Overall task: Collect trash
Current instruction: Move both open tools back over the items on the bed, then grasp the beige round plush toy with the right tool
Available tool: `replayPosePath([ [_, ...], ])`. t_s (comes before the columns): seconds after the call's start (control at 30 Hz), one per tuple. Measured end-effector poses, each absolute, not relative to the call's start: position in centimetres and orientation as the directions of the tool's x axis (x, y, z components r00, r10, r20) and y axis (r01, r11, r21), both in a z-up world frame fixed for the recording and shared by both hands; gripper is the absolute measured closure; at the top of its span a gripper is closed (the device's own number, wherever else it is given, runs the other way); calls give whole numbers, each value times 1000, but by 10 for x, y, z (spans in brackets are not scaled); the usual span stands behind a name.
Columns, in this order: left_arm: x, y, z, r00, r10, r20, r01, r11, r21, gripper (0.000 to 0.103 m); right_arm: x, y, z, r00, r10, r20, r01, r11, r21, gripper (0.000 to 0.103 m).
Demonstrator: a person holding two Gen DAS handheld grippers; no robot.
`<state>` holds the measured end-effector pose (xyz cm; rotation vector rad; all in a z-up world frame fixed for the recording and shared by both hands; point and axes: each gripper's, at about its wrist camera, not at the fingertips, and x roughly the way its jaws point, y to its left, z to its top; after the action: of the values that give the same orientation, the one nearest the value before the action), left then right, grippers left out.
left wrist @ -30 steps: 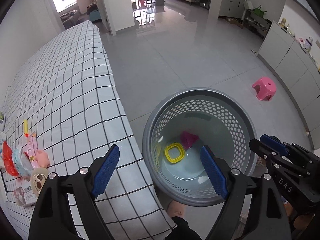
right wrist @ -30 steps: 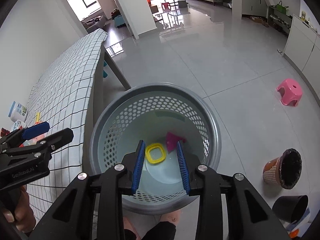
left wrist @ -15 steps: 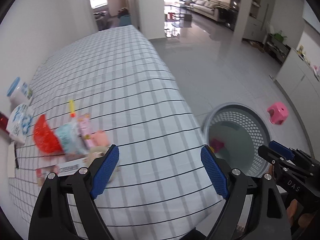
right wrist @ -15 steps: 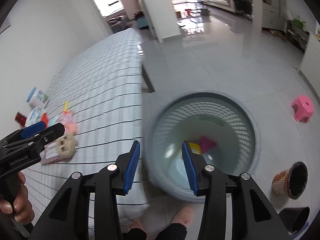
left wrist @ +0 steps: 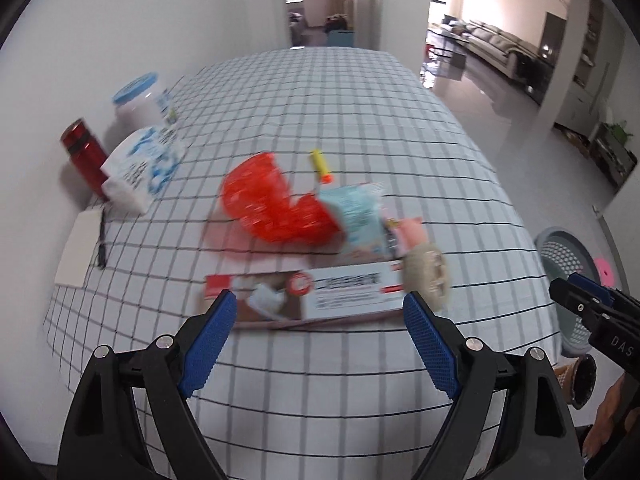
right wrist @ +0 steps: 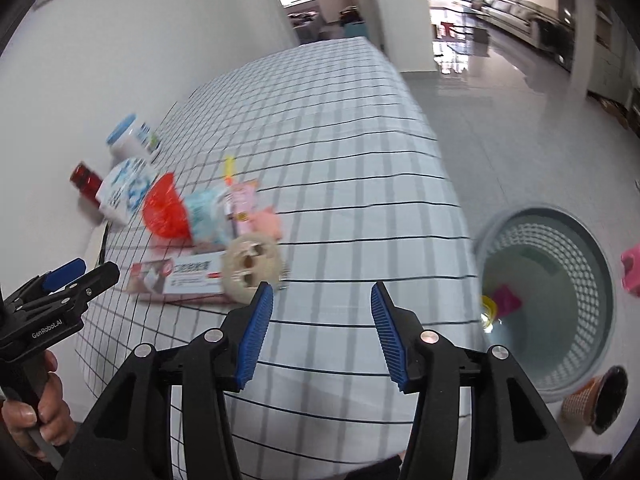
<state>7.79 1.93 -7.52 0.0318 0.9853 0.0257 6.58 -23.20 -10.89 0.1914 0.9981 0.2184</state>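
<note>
A pile of trash lies on the checked tablecloth (left wrist: 360, 112): a red crinkled wrapper (left wrist: 268, 200), a light blue packet (left wrist: 356, 212), a flat printed box (left wrist: 312, 292), a beige round piece (left wrist: 428, 276), a pink item (left wrist: 412, 228) and a yellow tube (left wrist: 320, 160). My left gripper (left wrist: 320, 340) is open and empty just in front of the box. My right gripper (right wrist: 320, 332) is open and empty over the cloth, right of the beige piece (right wrist: 252, 268). The grey perforated basket (right wrist: 560, 240) stands on the floor to the right, holding pink and yellow items.
A red bottle (left wrist: 84, 156), a blue-lidded jar (left wrist: 140, 104), a white-blue pouch (left wrist: 140, 168) and a white card (left wrist: 76, 252) sit by the wall. A pink stool (right wrist: 632, 268) and dark pots (right wrist: 600, 396) stand on the floor near the basket.
Both grippers swung left from above the basket to over the table, facing the trash pile. The right gripper's jaws opened wider. Both stay empty.
</note>
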Motion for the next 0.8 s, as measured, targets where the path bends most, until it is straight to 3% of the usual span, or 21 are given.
replayPosePath([
  [0.4,77,97,-105,530,74,-845,-106,994,20,20,100,-157,-145,466,274,-841,-142,962,234,47],
  [0.8,84,101,-120,506,38,-862,-91,996,-10,20,129,-153,-173,431,279,-858,-92,960,266,35],
])
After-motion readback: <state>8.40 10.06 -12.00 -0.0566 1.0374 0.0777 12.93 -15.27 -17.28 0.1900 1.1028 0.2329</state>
